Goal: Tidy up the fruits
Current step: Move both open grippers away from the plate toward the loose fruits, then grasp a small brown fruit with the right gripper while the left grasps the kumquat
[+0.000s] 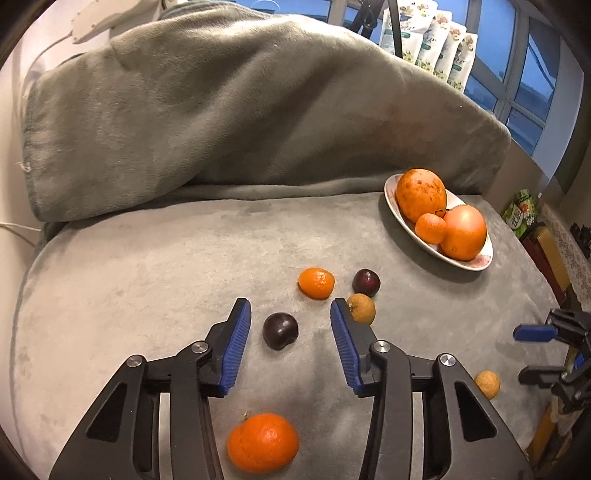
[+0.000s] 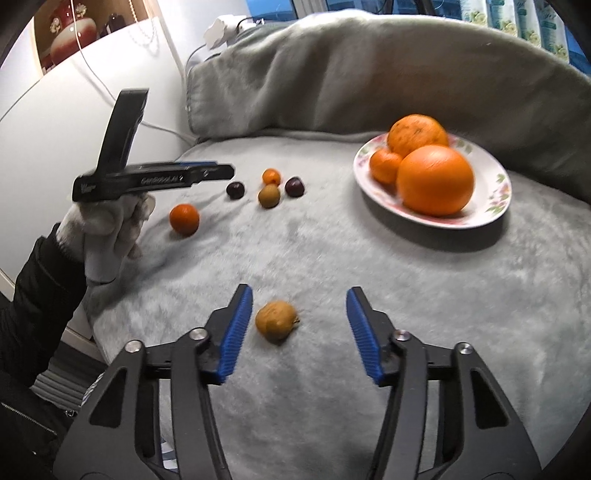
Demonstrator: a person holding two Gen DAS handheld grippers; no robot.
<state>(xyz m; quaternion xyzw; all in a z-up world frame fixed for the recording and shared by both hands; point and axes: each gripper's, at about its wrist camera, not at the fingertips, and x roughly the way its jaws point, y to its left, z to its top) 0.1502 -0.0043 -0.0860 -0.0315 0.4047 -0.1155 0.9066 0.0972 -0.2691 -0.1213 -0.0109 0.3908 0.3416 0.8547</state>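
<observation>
Right wrist view: brown fruit lies sideways, stem rightward.

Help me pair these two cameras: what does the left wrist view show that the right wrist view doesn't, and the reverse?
Left wrist only: green snack packets by the window.
Right wrist only: the gloved hand on the left gripper, and a red vase.
Both: the plate of oranges, two dark plums, and the brown fruit between the right gripper's open fingers.
</observation>
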